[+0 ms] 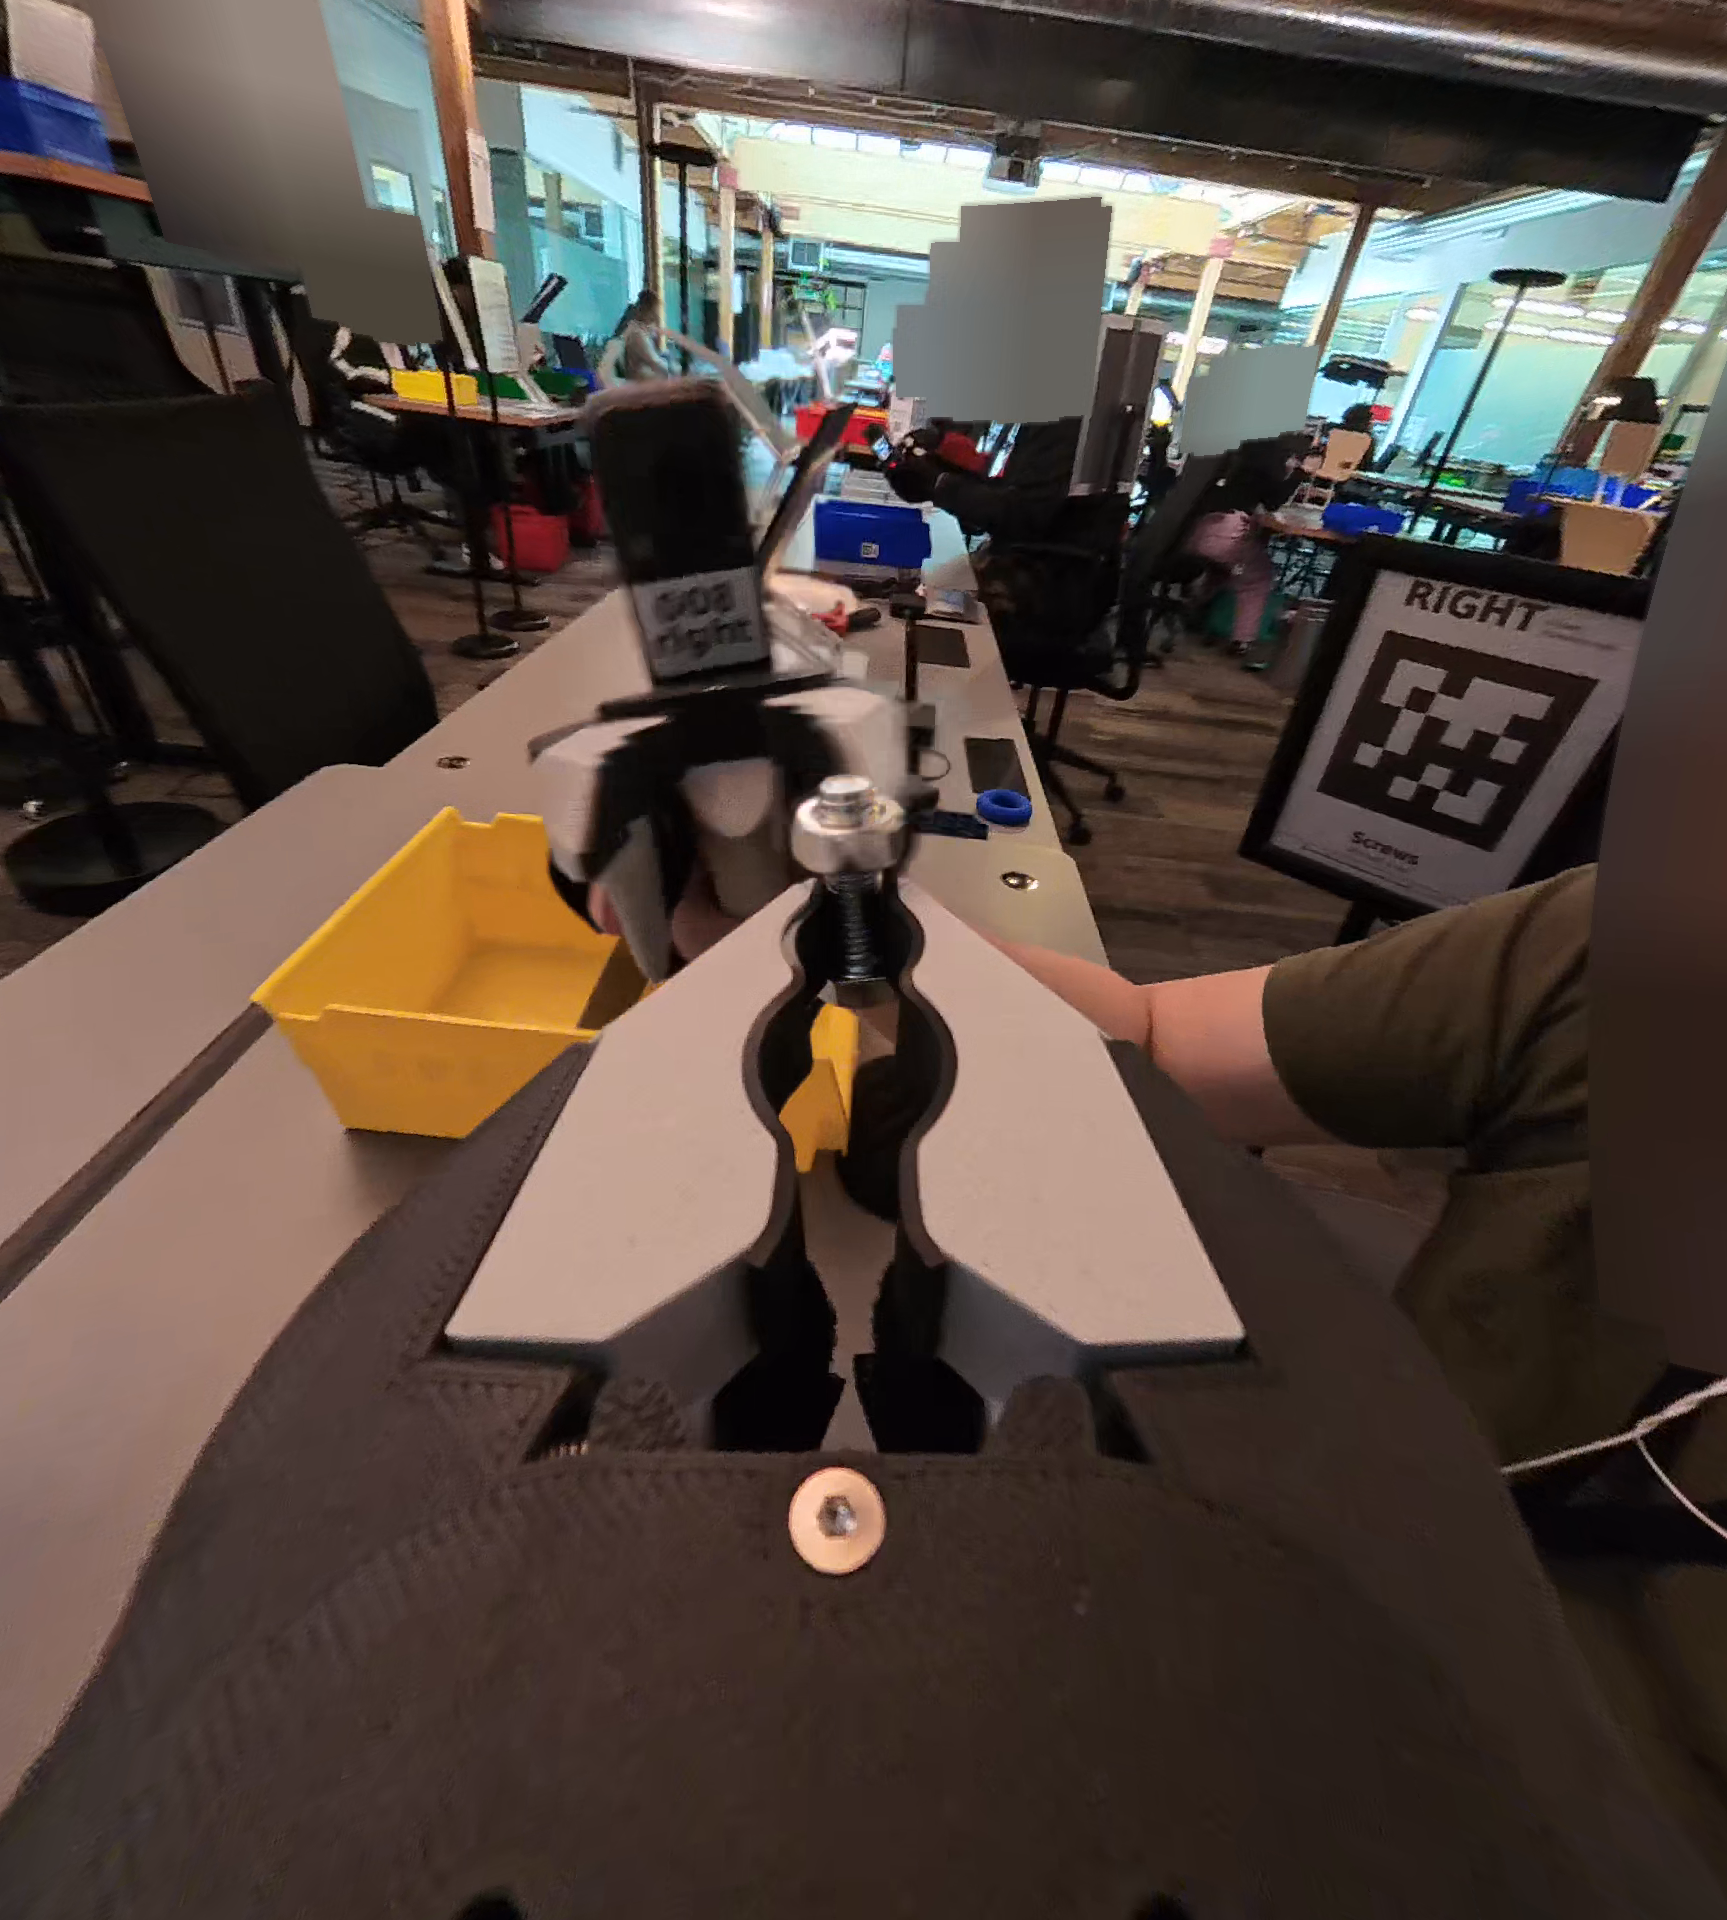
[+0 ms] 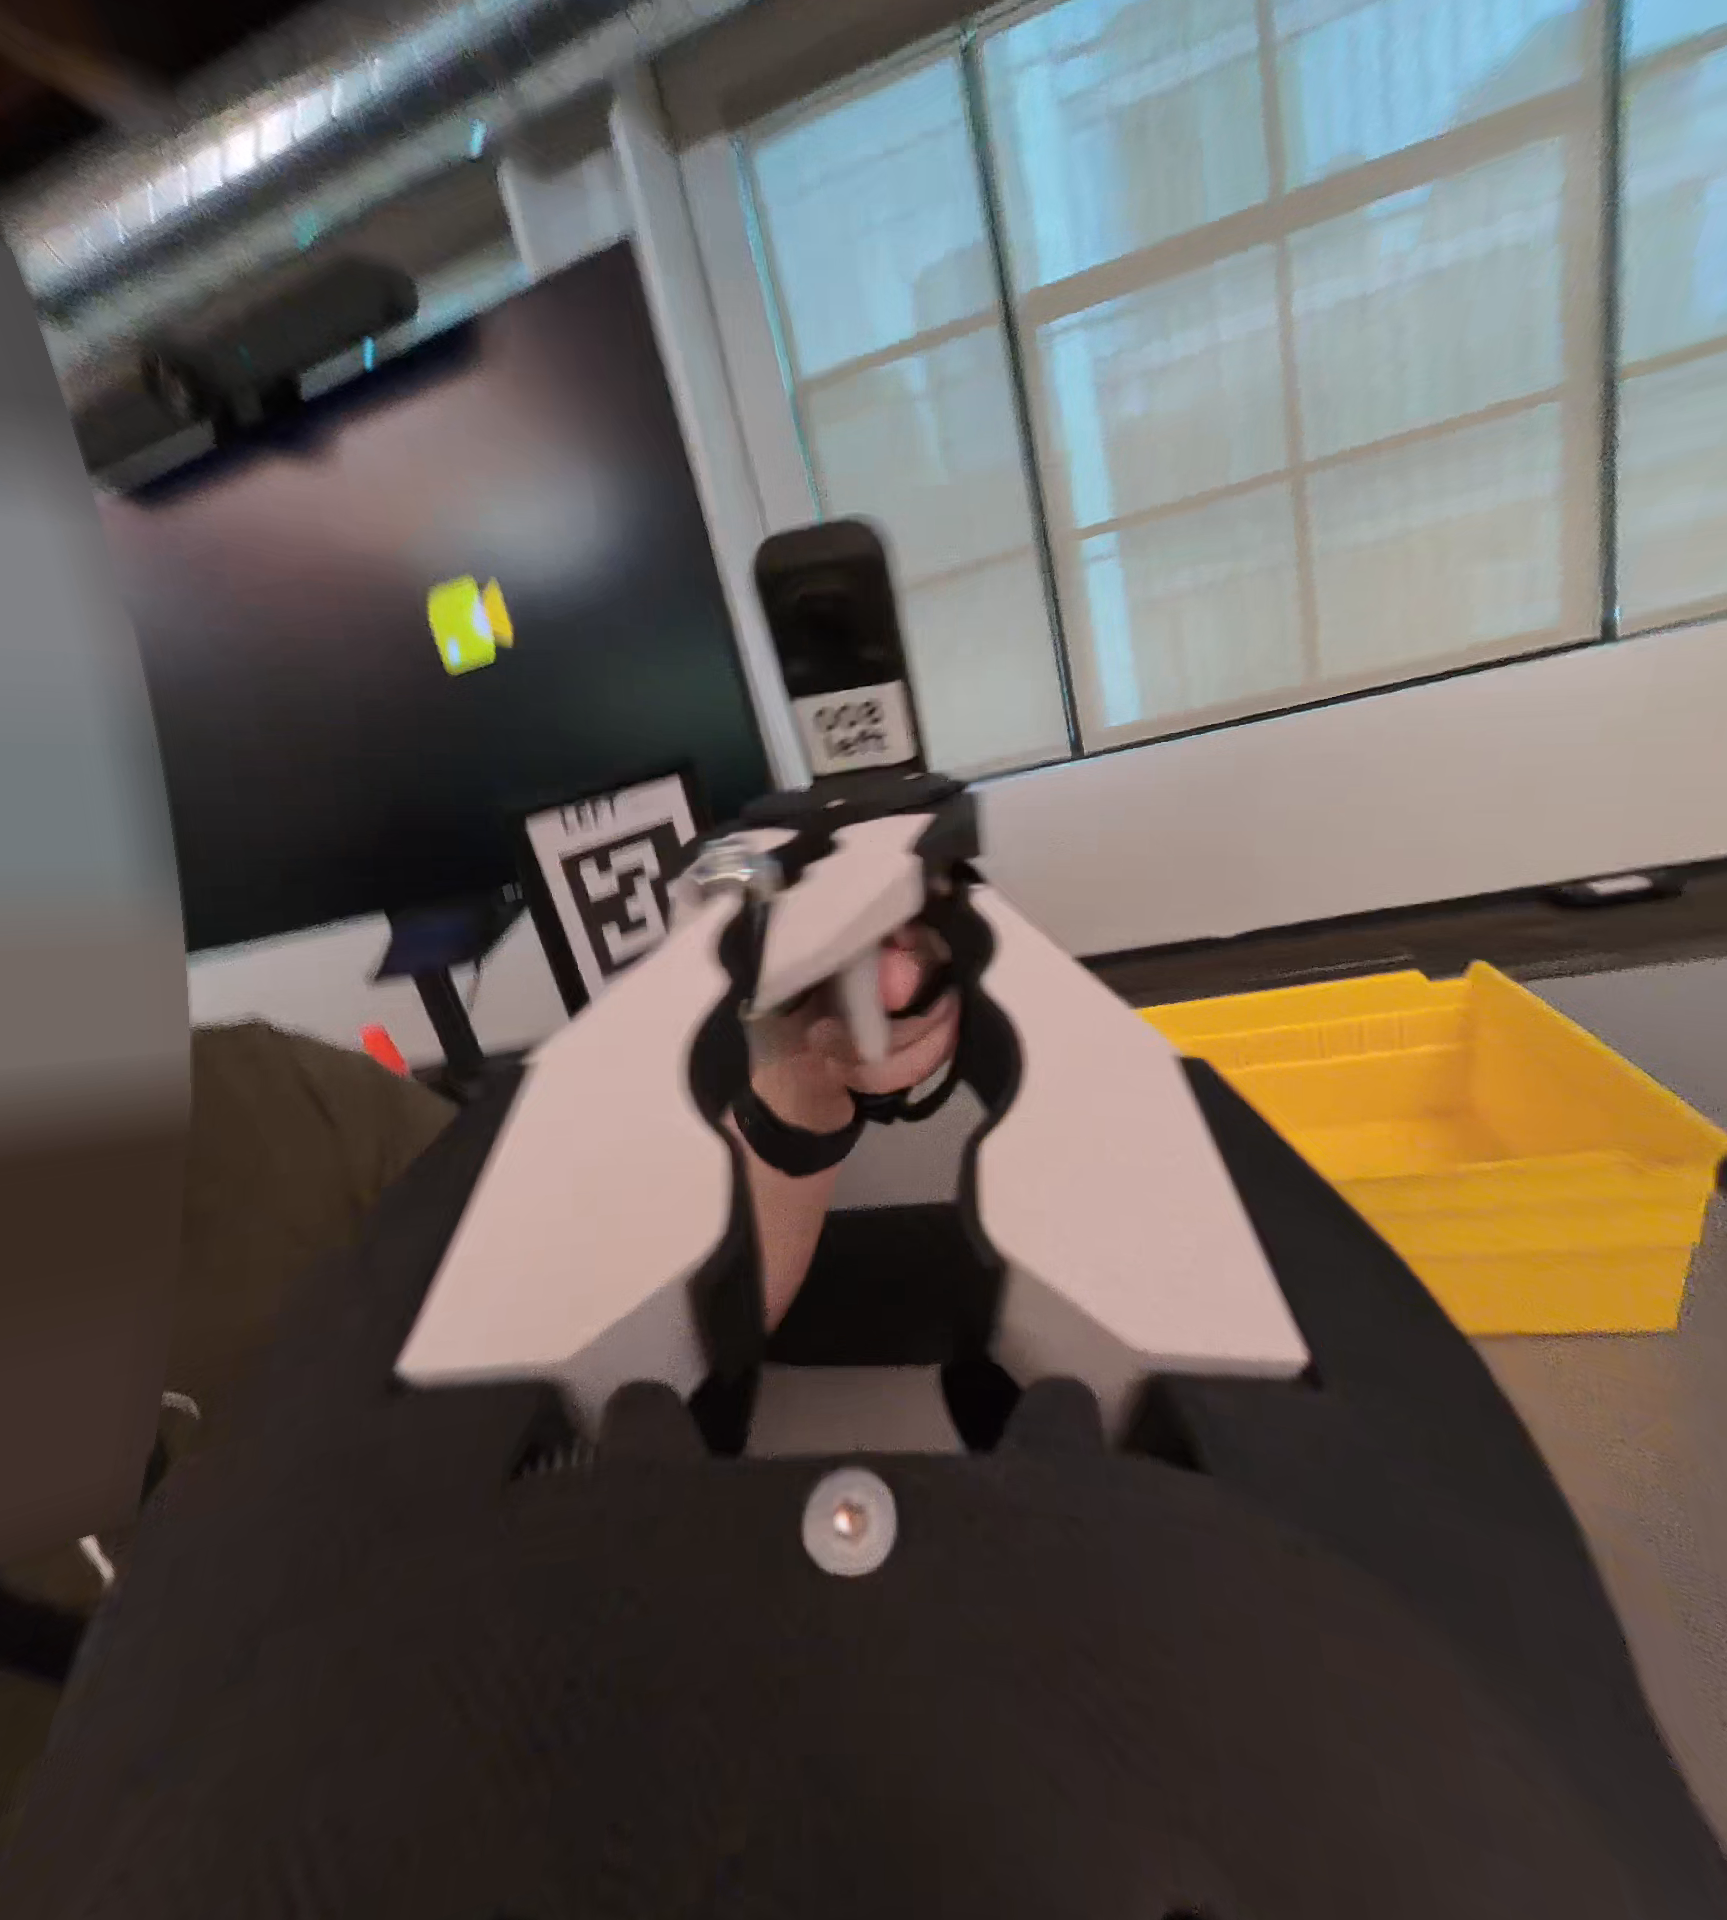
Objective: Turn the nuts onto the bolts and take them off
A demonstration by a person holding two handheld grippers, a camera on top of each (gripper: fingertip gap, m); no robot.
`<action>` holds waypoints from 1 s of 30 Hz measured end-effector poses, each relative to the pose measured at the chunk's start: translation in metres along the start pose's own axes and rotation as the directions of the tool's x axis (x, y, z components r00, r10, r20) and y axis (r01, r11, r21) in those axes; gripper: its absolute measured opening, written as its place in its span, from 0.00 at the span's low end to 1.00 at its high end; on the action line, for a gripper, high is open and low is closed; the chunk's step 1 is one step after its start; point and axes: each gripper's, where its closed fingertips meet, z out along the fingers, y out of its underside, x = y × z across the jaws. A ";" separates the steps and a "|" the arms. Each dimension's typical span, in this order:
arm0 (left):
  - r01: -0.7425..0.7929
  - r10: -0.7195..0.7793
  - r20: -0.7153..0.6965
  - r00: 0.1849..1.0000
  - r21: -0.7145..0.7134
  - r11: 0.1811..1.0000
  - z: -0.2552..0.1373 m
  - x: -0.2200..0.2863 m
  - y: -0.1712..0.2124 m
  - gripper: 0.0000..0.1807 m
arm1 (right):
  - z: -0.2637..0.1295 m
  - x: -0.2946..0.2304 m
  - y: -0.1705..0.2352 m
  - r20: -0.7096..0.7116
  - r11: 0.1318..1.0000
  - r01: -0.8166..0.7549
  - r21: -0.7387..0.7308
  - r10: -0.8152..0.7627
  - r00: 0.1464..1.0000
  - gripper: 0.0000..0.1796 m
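Shiny metal nut (image 1: 846, 831); glossy yellow plastic bin (image 1: 443, 977).

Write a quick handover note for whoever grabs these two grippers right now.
Left gripper: shut on the bolt, held upright by its threaded shaft, above the table.
Nut: sits on the bolt's top end; how far it is threaded on cannot be told.
Right gripper: jaws apart, holding nothing, facing the left one close to the nut.
Yellow bin: on the table beyond the grippers, looks empty.
Left to do: grip the nut with the right gripper and continue turning, probably.
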 end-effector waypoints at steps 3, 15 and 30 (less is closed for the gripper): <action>0.016 -0.015 -0.043 0.999 0.023 1.000 -0.006 0.009 -0.006 0.04 | -0.012 0.006 -0.011 -0.002 0.997 -0.035 0.062 0.035 0.999 0.17; 0.010 -0.007 -0.089 0.996 0.034 0.999 -0.005 0.021 -0.010 0.04 | -0.019 0.010 -0.017 -0.018 0.995 -0.035 0.089 0.036 0.999 0.17; -0.043 0.043 0.007 0.999 -0.007 0.999 -0.006 0.008 -0.004 0.04 | -0.005 -0.011 -0.013 -0.019 0.998 0.067 0.021 -0.067 0.998 0.21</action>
